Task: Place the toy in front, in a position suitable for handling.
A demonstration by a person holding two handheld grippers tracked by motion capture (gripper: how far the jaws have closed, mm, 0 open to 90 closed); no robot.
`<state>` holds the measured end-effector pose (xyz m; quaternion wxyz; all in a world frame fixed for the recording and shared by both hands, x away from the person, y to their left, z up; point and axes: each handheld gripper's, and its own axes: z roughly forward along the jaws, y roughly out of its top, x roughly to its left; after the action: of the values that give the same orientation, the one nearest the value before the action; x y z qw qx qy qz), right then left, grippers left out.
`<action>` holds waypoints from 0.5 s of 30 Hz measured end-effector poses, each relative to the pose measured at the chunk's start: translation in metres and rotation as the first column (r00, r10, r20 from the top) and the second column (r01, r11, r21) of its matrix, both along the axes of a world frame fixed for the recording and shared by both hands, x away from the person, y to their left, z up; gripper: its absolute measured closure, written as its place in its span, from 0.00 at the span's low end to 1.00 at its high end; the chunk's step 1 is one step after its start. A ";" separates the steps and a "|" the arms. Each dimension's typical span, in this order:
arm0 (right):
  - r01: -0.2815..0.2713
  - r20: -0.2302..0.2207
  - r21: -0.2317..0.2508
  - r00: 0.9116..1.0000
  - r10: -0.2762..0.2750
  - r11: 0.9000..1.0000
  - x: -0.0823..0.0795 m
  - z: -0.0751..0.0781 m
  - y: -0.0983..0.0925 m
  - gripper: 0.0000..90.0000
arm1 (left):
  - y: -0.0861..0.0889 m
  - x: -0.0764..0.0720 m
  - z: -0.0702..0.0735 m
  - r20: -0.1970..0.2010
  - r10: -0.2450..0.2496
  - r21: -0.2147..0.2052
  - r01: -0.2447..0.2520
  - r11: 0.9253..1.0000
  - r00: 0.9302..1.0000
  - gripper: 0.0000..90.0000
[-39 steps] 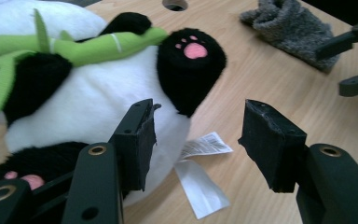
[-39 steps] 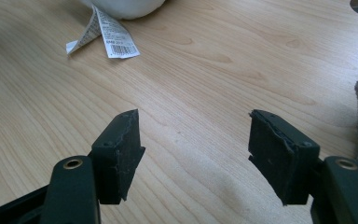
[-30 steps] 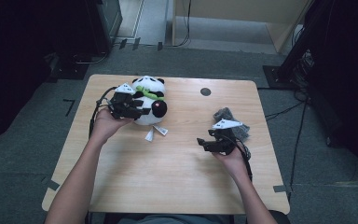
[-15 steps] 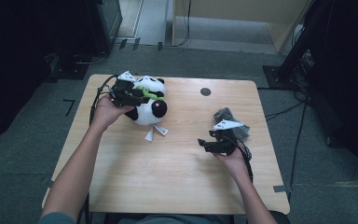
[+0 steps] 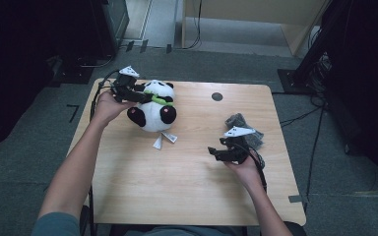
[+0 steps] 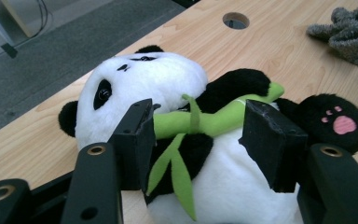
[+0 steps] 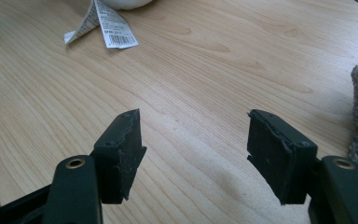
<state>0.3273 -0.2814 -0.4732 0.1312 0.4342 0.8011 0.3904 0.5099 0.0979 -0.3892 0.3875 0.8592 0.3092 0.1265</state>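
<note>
On the far left part of the wooden worktop [image 5: 187, 182] lies a plush panda [image 5: 153, 105], on its back, with its white head toward the far edge and its black feet toward the person. It has a green bamboo stalk [image 6: 205, 122] across its chest, with 2 green leaves hanging down over the white belly. A paper tag [image 5: 162, 140] sticks out from under the toy on the near side.

The left tongs [image 5: 140, 93] are at the panda's chest, reaching in from the left edge of the worktop. Their jaws have just been opening, and the panda is between them. In the left gripper view, the left tongs [image 6: 196, 140] stand on both sides of the bamboo stalk: 1 pad seems to touch its thicker end beside the head, the other pad stands a little off the thin end, so they are open around the toy and do not squeeze it.

The right tongs [image 5: 215, 150] are well apart from the panda, low over the right part of the worktop. In the right gripper view, the right tongs [image 7: 193, 149] are open with only bare wood between the pads. A grey knitted cloth [image 5: 243, 128] lies just beside them, on the far right.
</note>
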 end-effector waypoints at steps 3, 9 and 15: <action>-0.003 0.002 -0.002 1.000 0.003 1.000 0.000 0.000 0.000 0.40 | 0.002 0.004 -0.007 -0.003 0.006 0.005 -0.006 1.000 1.000 0.47; -0.005 0.000 -0.003 1.000 0.005 1.000 0.000 -0.001 0.001 0.40 | 0.000 0.009 -0.023 -0.054 -0.022 0.052 0.025 0.998 0.998 0.45; -0.007 -0.002 -0.004 1.000 0.007 1.000 -0.001 -0.001 0.001 0.40 | 0.000 0.013 -0.028 -0.066 -0.015 0.035 0.017 0.999 0.998 0.50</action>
<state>0.3268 -0.2801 -0.4740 0.1300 0.4316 0.8034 0.3891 0.5225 0.0981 -0.4167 0.3627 0.8722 0.3124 0.1006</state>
